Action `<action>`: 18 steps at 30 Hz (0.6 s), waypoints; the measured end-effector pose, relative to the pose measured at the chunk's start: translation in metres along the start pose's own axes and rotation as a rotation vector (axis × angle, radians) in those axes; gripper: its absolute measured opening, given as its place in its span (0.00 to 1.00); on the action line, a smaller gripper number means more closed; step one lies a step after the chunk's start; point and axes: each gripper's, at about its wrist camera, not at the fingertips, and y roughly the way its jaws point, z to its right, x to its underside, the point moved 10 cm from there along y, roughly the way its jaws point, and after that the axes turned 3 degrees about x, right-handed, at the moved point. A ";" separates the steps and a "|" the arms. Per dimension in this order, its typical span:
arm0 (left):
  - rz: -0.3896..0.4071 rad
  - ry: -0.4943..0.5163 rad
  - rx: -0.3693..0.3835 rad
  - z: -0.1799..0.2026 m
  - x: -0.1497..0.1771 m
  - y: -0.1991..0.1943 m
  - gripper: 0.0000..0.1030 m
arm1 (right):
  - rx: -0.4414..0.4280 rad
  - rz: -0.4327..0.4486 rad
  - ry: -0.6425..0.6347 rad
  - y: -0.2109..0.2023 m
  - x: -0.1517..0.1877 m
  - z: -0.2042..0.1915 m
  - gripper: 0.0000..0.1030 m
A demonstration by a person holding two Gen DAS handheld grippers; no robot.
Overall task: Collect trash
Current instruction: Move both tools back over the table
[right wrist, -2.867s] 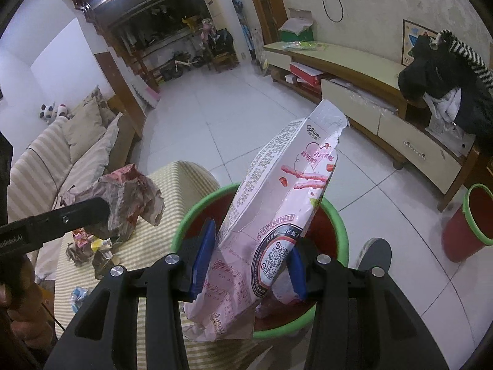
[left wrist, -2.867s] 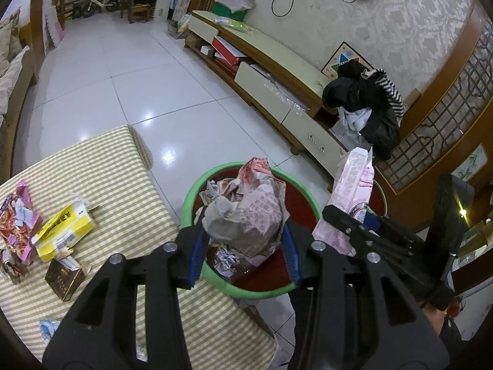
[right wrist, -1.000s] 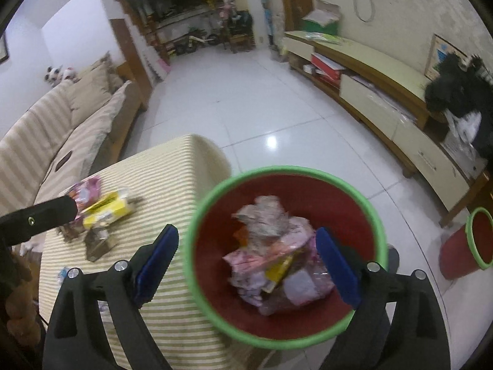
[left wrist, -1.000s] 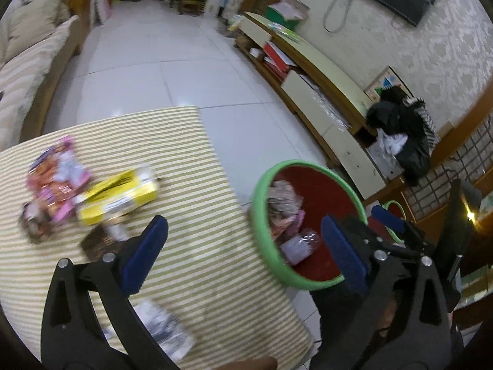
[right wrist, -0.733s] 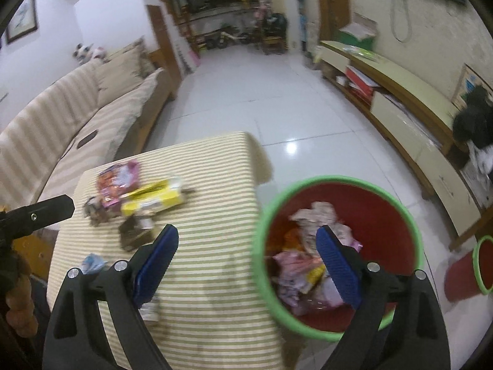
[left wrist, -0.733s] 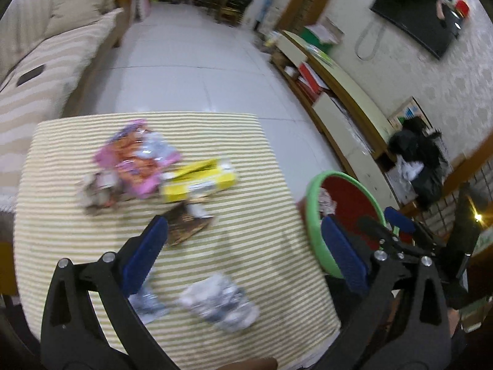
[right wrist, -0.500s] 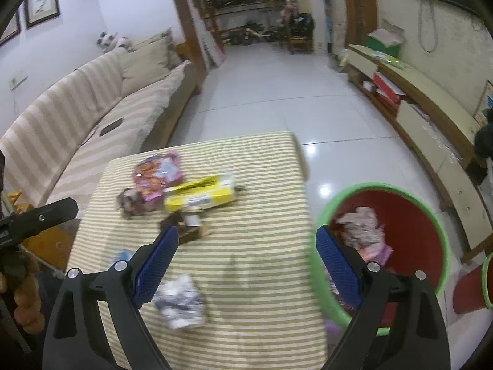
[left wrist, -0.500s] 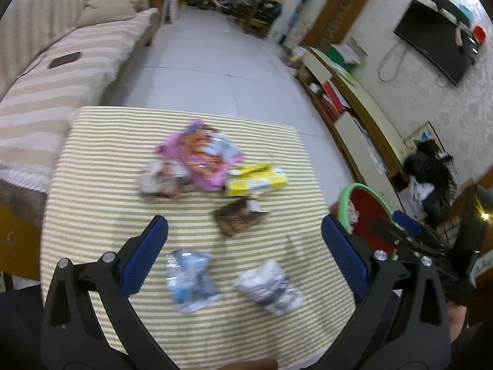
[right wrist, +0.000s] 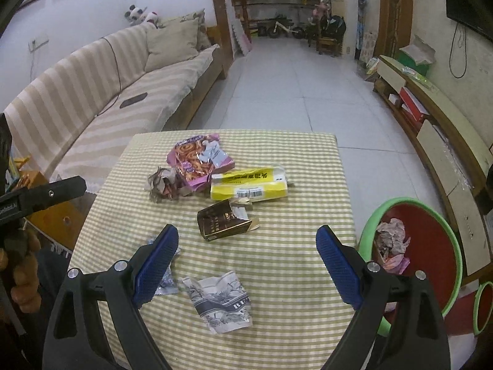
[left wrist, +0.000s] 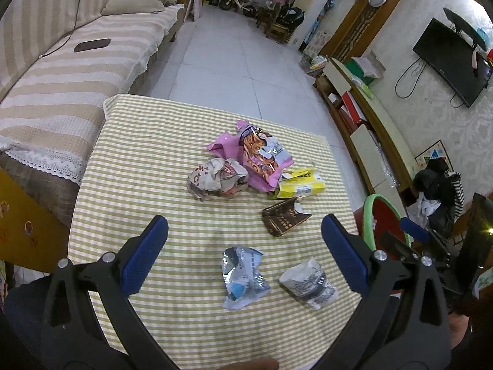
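Note:
Trash lies on the checked tablecloth (left wrist: pixel 138 160): a pink snack bag (left wrist: pixel 262 157), a crumpled brown wrapper (left wrist: pixel 217 178), a yellow pack (left wrist: pixel 300 185), a dark brown box (left wrist: pixel 285 217), a silver-blue wrapper (left wrist: pixel 243 273) and a white printed wrapper (left wrist: pixel 309 282). My left gripper (left wrist: pixel 245 249) is open and empty above the near wrappers. My right gripper (right wrist: pixel 246 254) is open and empty above the white wrapper (right wrist: pixel 220 305) and the brown box (right wrist: pixel 223 220). The red bin with a green rim (right wrist: pixel 431 234) stands right of the table and holds trash.
A striped sofa (right wrist: pixel 92 92) runs along the left with a dark phone (right wrist: pixel 134 100) on it. A low TV cabinet (right wrist: pixel 431 108) lines the right wall. White tiled floor (right wrist: pixel 292 77) lies beyond the table. A smaller red bin (right wrist: pixel 483 305) stands at the far right.
Both grippers let their trash go into the bin, opened, and swung left from over the bin to over the table. The table's trash has come into full view.

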 end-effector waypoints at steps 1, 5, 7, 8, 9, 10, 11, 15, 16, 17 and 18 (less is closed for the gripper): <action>-0.006 0.003 0.000 -0.001 0.000 0.004 0.95 | -0.001 -0.008 -0.007 0.004 0.000 -0.003 0.85; -0.030 0.004 0.001 -0.004 -0.003 0.017 0.95 | -0.024 -0.034 -0.026 0.017 0.001 -0.015 0.85; -0.043 0.009 0.003 -0.005 -0.005 0.026 0.95 | -0.024 -0.052 -0.043 0.029 0.002 -0.020 0.85; -0.049 0.014 0.002 -0.005 -0.006 0.031 0.95 | -0.023 -0.061 -0.046 0.035 0.002 -0.022 0.85; -0.053 0.018 -0.001 -0.006 -0.007 0.035 0.95 | -0.023 -0.071 -0.047 0.041 0.003 -0.023 0.85; -0.061 0.029 -0.009 -0.008 -0.008 0.042 0.95 | -0.023 -0.086 -0.046 0.050 0.004 -0.023 0.85; -0.067 0.037 -0.015 -0.009 -0.008 0.047 0.95 | -0.022 -0.098 -0.048 0.057 0.005 -0.024 0.85; -0.100 0.049 -0.032 -0.019 -0.008 0.068 0.95 | -0.018 -0.135 -0.063 0.081 0.008 -0.025 0.85; -0.111 0.046 -0.036 -0.023 -0.008 0.076 0.95 | -0.015 -0.148 -0.071 0.089 0.009 -0.025 0.85; -0.118 0.043 -0.040 -0.026 -0.008 0.082 0.95 | -0.013 -0.158 -0.077 0.095 0.010 -0.025 0.85; -0.124 0.042 -0.043 -0.028 -0.008 0.086 0.95 | -0.012 -0.166 -0.081 0.100 0.011 -0.026 0.85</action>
